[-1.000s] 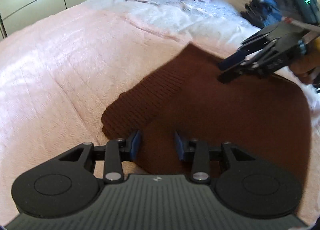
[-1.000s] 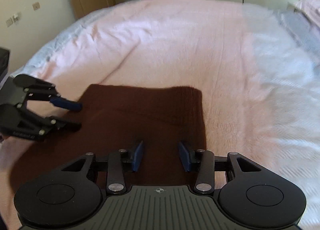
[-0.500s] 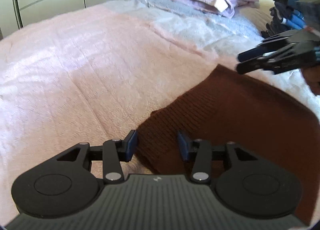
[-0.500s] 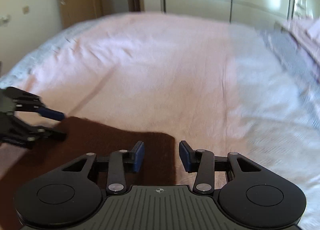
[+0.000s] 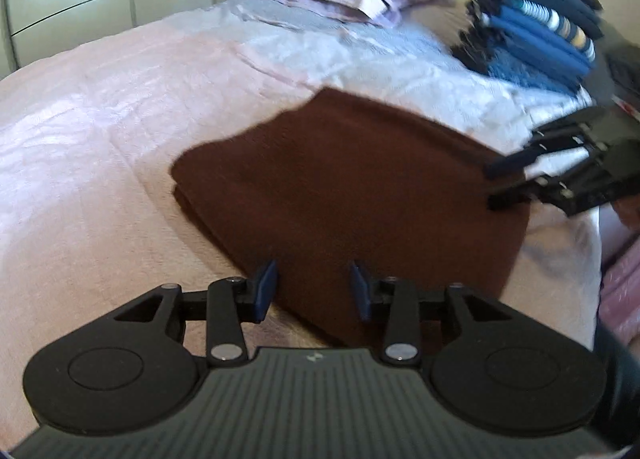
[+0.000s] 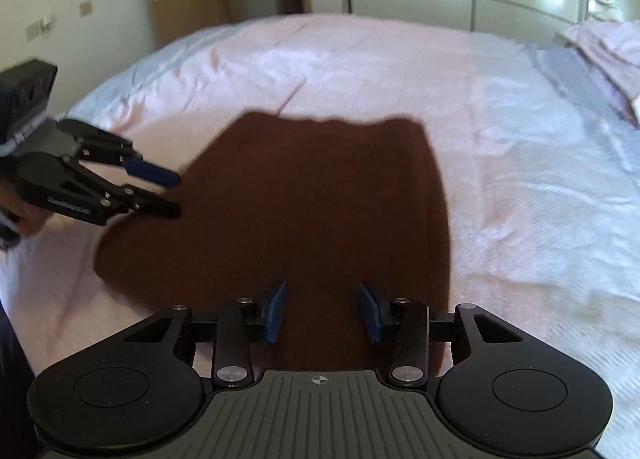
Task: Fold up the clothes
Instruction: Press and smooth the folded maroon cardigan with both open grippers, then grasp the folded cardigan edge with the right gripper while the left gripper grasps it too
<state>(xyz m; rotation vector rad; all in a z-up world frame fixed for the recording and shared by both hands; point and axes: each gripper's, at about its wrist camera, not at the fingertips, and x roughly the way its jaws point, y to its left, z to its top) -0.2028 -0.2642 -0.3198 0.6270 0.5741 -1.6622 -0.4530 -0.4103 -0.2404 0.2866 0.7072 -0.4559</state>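
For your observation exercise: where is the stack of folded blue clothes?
In the left wrist view, the stack of folded blue clothes sits upper right on the bed, beyond the brown knitted garment.

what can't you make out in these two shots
- Brown garment: its near edge is hidden behind the left gripper in the left wrist view, and behind the right gripper in the right wrist view.
- Stack of folded clothes: motion blur; pieces uncountable.
- What kind of garment it is: folded, too dark.
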